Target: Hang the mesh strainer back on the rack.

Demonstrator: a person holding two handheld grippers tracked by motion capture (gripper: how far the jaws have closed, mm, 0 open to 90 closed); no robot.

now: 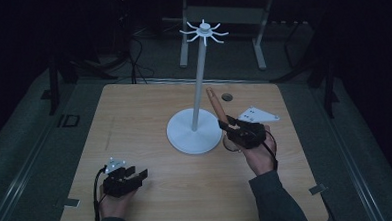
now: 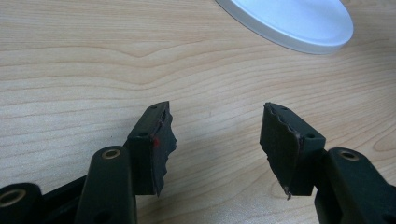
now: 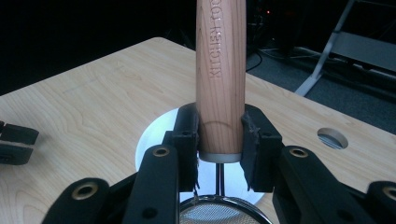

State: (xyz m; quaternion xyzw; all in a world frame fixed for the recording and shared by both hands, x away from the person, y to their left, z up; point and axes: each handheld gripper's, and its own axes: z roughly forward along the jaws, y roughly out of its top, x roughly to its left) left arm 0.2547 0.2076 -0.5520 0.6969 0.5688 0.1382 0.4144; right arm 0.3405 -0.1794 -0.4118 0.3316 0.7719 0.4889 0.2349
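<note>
A: Start with the big picture. What's on the worktop?

B: The white hanging stand, round base flat near the middle, thin pole rising to a ring of hooks at the top. Just right of the base, the right tongs are clamped on the wooden handle of a small mesh strainer.

A: How's that grip?

B: Both pads squeeze the handle low down, right above its metal collar, and the handle stands up and leans slightly toward the pole. The sieve bowl hangs beneath the jaws, close over the worktop.

A: So the job, as I read it, is hanging it on 1 of those hooks?

B: Likely. I can't make out a hanging hole from here. I'd say lift straight up first so the bowl clears the base, then approach the hooks from outside the ring, not across the pole. A knock could tip that thin stand.

A: And the left tongs?

B: Resting near the front-left edge, jaws spread with nothing between them. They could steady the base if it rocks.
</note>
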